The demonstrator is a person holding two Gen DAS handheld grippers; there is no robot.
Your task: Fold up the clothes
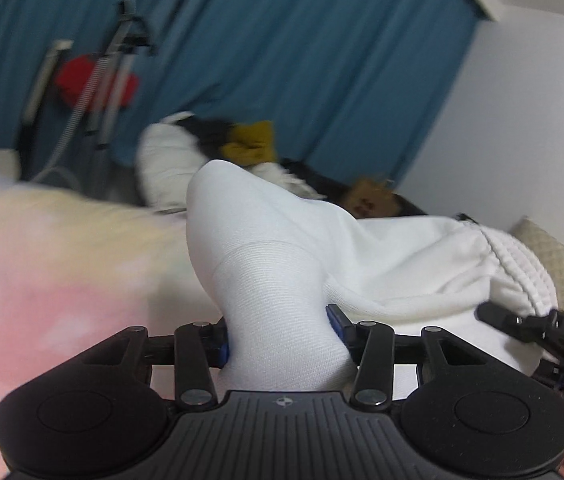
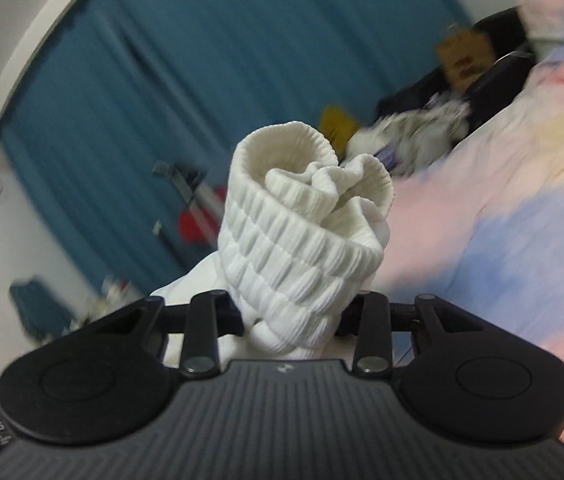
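Note:
A white garment [image 1: 282,248] is held up above a pastel tie-dye bedsheet [image 1: 41,280]. My left gripper [image 1: 282,340] is shut on a smooth bunched part of it; the cloth bulges up between the jaws and trails right. My right gripper [image 2: 294,320] is shut on its ribbed cuff [image 2: 306,216], which stands up in front of the camera with its open end facing out. The right gripper also shows at the right edge of the left wrist view [image 1: 542,332], next to the garment's ribbed hem.
A pile of other clothes, white, black and mustard [image 1: 217,148], lies at the far side of the bed. Blue curtains [image 1: 282,40] hang behind. A stand with a red item [image 1: 97,80] is at the left. A beige pillow [image 1: 562,264] lies at the right.

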